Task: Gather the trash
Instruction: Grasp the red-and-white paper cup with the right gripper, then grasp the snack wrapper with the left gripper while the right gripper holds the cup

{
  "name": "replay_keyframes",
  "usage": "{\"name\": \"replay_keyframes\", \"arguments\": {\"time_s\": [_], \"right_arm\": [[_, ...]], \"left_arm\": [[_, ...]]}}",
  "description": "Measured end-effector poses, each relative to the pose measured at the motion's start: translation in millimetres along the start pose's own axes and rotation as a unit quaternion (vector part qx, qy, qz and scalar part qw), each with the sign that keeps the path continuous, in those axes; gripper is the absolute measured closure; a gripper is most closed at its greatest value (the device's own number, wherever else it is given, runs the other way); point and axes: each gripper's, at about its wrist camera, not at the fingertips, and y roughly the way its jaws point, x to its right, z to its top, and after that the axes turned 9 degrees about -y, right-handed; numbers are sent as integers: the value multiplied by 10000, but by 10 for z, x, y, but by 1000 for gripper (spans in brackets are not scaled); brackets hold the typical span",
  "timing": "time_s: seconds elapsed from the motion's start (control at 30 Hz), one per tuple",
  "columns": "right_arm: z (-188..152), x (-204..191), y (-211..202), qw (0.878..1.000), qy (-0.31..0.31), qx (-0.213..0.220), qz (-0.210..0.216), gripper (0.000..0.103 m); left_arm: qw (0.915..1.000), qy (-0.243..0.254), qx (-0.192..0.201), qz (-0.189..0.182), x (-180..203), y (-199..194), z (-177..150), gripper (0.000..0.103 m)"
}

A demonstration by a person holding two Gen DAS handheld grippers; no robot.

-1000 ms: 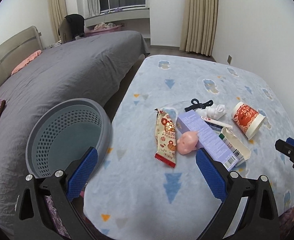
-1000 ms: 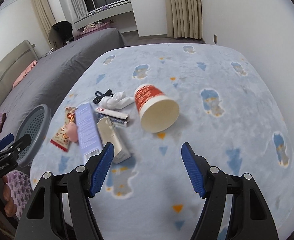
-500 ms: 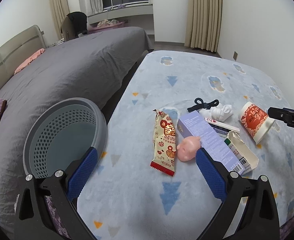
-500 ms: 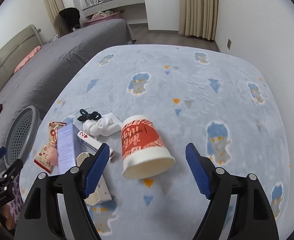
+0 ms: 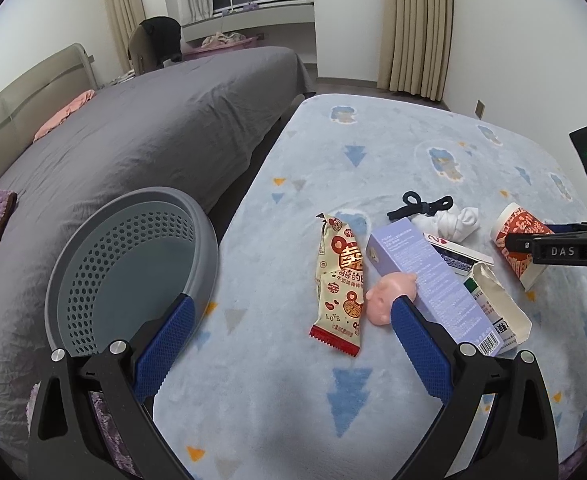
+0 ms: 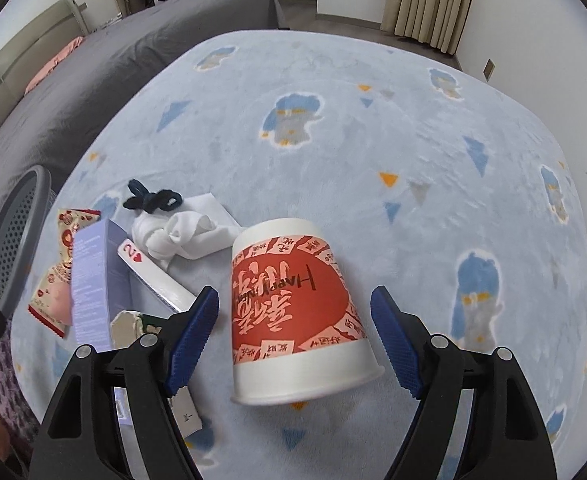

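A red-and-white paper cup (image 6: 293, 312) lies on its side on the light-blue blanket, between the fingers of my open right gripper (image 6: 295, 336); neither pad clearly touches it. It also shows in the left wrist view (image 5: 517, 240). To its left lie a purple box (image 5: 433, 284), a snack wrapper (image 5: 339, 284), a pink pig toy (image 5: 389, 296), an open milk carton (image 5: 497, 308), a white cloth (image 6: 185, 236) and a black hair tie (image 6: 151, 198). My left gripper (image 5: 289, 344) is open and empty, between the grey perforated basket (image 5: 133, 264) and the pile.
The basket sits on a grey bed (image 5: 141, 136) left of the blanket. A playing card box (image 6: 153, 276) lies by the purple box. A white wall (image 5: 533, 40) and curtains (image 5: 421, 28) stand behind.
My right gripper has moved forward and down over the paper cup, which now lies between its fingers. My left gripper has drifted slightly, still open.
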Motion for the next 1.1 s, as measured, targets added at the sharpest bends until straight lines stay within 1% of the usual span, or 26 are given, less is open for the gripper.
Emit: {"name": "replay_keyframes", "arguments": {"time_s": [0.23,0.33,0.47,0.7,0.9,1.1], "right_arm": [[-46,3,66,10000,-23,0,-84,29],[-62,5,56,10000,3,35,-51,39],[-79,-10,20,9999,22,109,-29,40],[-197,-30,-201,9982,343,403,295,40],[-329,-81,-503,9942,572,802,426,40],[-480,-96,-625,9902,818,946,616,40]], "left_arm": [[10000,-4,-18,12,-8,13,-9,7],[10000,-8,-19,9,-10,13,-11,7],[10000,-33,-19,1,-29,10,-20,7],[9999,-69,-88,-40,-89,31,-47,7],[9998,12,-173,-60,-98,96,-89,7],[9994,177,-278,-129,-8,216,-146,7]]}}
